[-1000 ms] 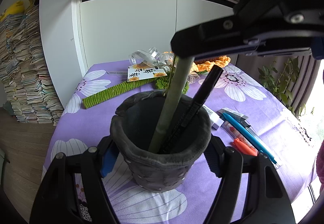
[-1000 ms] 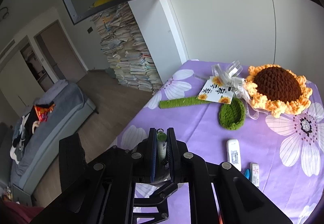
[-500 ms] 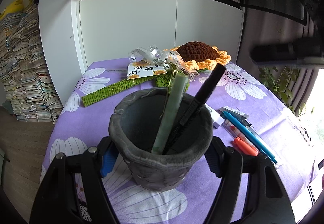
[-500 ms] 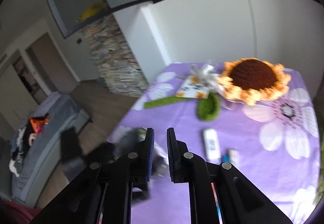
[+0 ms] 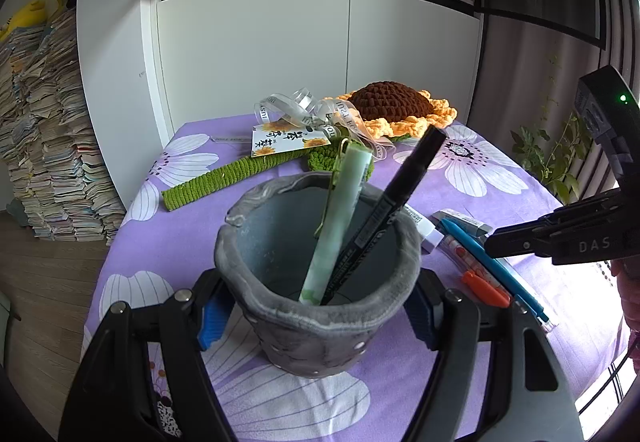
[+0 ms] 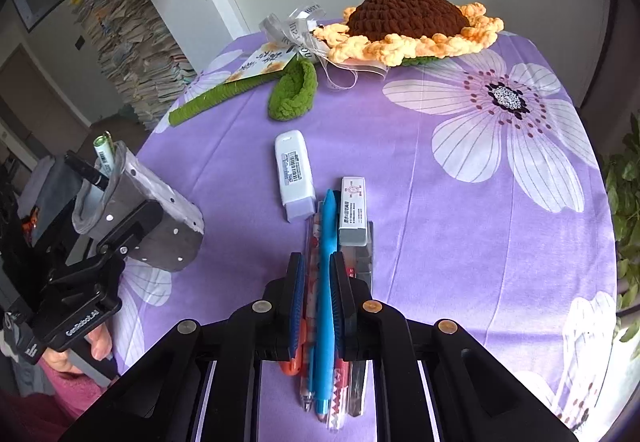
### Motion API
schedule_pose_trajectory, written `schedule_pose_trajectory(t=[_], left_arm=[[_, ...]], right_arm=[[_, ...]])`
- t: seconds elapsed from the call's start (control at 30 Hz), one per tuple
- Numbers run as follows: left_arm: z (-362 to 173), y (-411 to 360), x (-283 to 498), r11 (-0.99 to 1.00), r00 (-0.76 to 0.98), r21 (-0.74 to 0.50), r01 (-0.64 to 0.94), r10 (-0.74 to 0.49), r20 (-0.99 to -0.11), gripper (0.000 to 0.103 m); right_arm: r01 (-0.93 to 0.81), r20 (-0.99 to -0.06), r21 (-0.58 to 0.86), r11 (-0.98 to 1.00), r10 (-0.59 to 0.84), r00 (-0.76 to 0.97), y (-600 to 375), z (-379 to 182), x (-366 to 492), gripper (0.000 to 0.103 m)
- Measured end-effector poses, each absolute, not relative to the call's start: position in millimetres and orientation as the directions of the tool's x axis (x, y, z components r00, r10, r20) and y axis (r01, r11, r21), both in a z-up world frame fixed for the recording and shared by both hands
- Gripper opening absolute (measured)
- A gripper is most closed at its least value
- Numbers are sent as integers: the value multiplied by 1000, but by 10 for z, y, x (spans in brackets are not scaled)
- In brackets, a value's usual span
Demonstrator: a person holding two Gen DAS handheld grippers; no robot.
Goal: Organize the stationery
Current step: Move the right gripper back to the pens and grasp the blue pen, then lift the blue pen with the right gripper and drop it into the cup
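In the left wrist view, the left claw (image 5: 316, 318) gripped a grey felt cup (image 5: 318, 302) low in the centre of the frame, its blue-padded fingers (image 5: 214, 316) pressed against both sides of the cup's wall. Inside the cup a pale green pen (image 5: 336, 222) and a black marker (image 5: 384, 210) leaned toward the upper right, their tops rising above the rim. The cup stood on the purple flowered worktop (image 5: 192, 242). In the right wrist view, the right claw (image 6: 318, 302) sat at the bottom centre with its jaws narrow, straddling a blue pen (image 6: 326, 262) that lay flat on the worktop; whether the pads actually touched the pen could not be told. Beside the blue pen lay a clear patterned pen (image 6: 311, 274) and an orange pen (image 6: 294, 360) on its left, a white eraser (image 6: 352, 210) just to its right, and a white correction tape (image 6: 294, 174) further up the frame. A crocheted sunflower (image 6: 408, 26) with a green stem (image 6: 216, 98) and ribbon (image 6: 292, 26) lay at the top of the frame, well apart from the pens.
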State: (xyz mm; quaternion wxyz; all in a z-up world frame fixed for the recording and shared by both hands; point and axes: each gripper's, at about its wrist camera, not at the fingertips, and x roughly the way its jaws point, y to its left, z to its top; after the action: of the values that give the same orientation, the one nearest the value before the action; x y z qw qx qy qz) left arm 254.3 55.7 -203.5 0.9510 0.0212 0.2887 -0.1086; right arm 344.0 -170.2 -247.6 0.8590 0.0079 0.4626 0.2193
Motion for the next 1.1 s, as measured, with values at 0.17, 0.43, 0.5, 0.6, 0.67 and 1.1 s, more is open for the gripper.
schedule_pose_trajectory(t=[0.17,0.43,0.5,0.6,0.67,1.1], left_arm=[[-2035,556,2543,975,810,-23,219,-195,-554,71],[-2031,569,2539,975,809,-26,219,-196,-554,71],[-2031,567,2539,975,810,-25,219,-196,-554,71],[-2031,572,2538,975,809,-25,219,-196,-554,71],[-2032,567,2539,975,809,-25,219,-196,-554,71],[-2032,567,2539,975,809,-24,219,-195,-554,71]], right_arm=[[-361,-807,196,912,360,469,-1625,-2570,3536,11],[-357,-828,186,916,342,445,-1533,-2643,3679,12],[-358,-830,199,912,351,433,-1521,-2660,3709,16],[-357,-828,215,909,364,426,-1517,-2679,3751,16],[-350,-819,237,906,380,430,-1543,-2663,3747,12],[-465,-552,323,824,563,615,-1676,-1701,3109,11]])
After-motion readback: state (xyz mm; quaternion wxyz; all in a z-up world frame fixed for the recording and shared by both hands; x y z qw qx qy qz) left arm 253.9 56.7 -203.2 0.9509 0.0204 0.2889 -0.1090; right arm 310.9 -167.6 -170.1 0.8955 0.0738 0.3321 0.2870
